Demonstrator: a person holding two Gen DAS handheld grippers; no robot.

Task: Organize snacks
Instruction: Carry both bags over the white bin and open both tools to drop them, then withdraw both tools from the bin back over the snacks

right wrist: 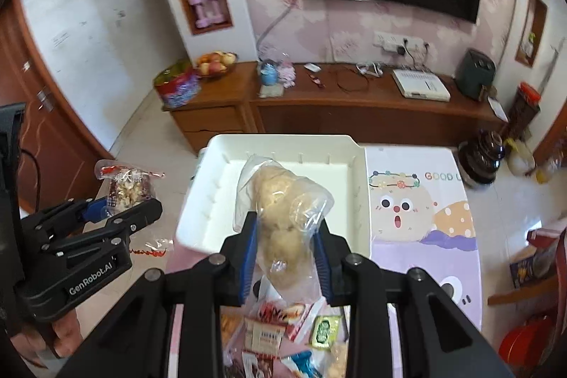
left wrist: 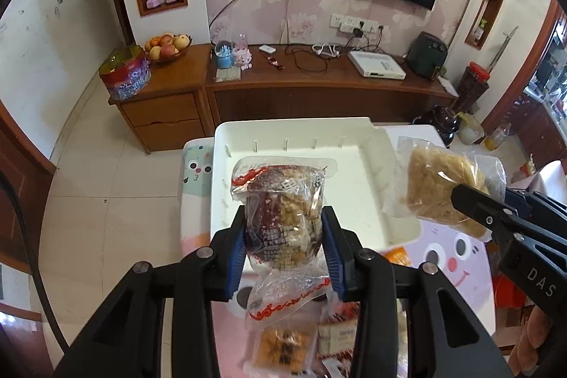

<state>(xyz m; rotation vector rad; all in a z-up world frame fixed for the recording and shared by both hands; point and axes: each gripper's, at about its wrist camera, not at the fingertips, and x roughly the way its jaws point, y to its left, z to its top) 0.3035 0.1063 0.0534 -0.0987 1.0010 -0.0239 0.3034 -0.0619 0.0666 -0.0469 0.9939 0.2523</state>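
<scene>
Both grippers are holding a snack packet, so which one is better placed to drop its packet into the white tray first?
Probably the right. Its pale puffed snack packet already hangs over the white tray, while the left gripper holds its red-printed packet out beside the tray's left edge.

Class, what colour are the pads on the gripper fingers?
Blue, set on black fingers; clearest in the left wrist view.
</scene>
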